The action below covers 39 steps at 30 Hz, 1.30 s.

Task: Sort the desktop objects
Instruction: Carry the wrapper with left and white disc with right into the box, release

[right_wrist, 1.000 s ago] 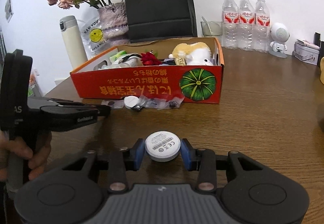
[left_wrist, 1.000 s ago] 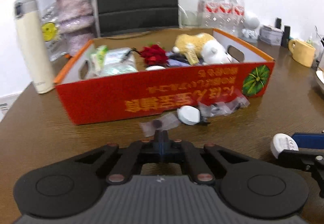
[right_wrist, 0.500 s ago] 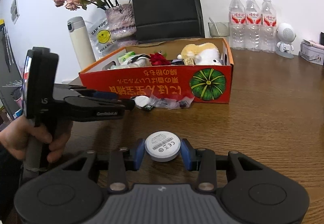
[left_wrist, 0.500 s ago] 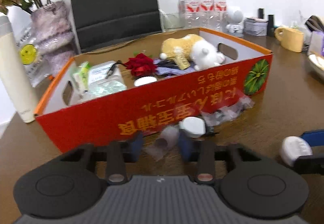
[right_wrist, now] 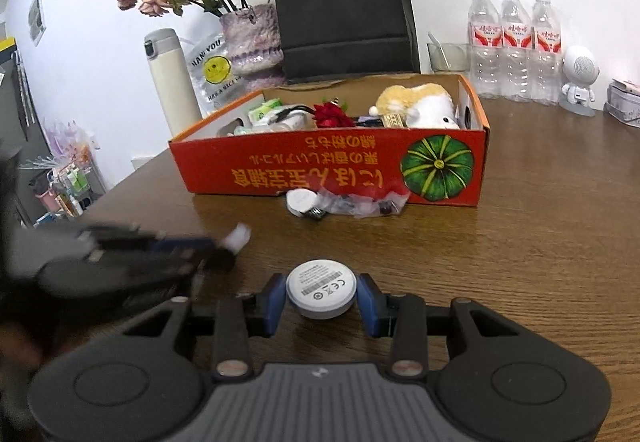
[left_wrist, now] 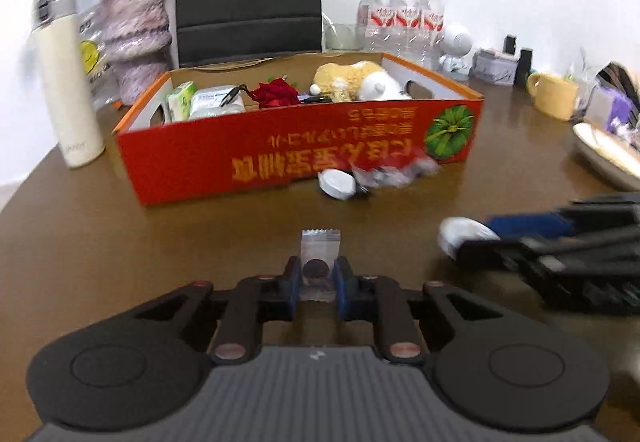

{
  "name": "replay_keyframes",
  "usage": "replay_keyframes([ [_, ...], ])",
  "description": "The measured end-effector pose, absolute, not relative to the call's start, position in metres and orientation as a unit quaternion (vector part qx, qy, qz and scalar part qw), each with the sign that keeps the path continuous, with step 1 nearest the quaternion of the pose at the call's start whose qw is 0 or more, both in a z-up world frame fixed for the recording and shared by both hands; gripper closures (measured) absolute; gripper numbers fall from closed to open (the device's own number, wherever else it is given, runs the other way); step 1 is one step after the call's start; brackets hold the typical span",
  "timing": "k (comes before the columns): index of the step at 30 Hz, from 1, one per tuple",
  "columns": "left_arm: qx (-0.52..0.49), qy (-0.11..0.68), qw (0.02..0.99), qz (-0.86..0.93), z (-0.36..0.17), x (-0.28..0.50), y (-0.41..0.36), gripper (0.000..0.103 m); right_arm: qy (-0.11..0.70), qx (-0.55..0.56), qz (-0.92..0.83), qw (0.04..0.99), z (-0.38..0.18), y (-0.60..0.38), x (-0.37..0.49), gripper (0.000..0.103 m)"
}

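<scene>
Clear packet (left_wrist: 319,256) w/ dark disc betw closing left gripper (left_wrist: 317,279) jaws.

Along the wall I see a black paper bag (right_wrist: 344,6), a vase of dried roses (right_wrist: 250,38), a cream flask (right_wrist: 170,82), three water bottles (right_wrist: 514,42) and a small white robot figure (right_wrist: 578,80); a yellow mug (left_wrist: 554,96) sits far right.

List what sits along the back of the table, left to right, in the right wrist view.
Cream flask → smiley bag → flower vase → black paper bag → glass cup → three water bottles → white robot figure.
</scene>
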State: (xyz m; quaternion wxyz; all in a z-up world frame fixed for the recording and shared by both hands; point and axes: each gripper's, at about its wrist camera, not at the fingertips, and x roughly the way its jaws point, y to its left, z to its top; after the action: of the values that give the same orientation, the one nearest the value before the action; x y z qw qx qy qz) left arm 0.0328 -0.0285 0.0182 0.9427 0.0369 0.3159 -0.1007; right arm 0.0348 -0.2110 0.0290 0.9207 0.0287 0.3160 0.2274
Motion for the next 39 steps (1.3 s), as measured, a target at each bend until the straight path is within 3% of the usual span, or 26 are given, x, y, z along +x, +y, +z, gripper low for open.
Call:
replay_keyframes([
  [11,0.003,0.3,0.946,-0.124,0.055,-0.034,-0.023,0.085,0.295,0.0,0.244,0.924,0.058,-0.203,-0.006,0.065],
  [19,-0.011,0.263,0.959,-0.105,0.082,-0.035,-0.014,0.085,0.271,0.019,0.225,0.936,0.082,-0.221,-0.008,0.065],
  [28,0.03,0.24,0.968,-0.058,0.118,0.082,-0.003,0.085,0.254,0.002,0.223,0.941,0.126,-0.213,0.104,0.065],
  [39,0.013,0.386,0.922,-0.017,0.08,0.237,0.035,0.084,0.429,0.033,0.176,0.886,0.077,-0.181,0.269,0.065],
])
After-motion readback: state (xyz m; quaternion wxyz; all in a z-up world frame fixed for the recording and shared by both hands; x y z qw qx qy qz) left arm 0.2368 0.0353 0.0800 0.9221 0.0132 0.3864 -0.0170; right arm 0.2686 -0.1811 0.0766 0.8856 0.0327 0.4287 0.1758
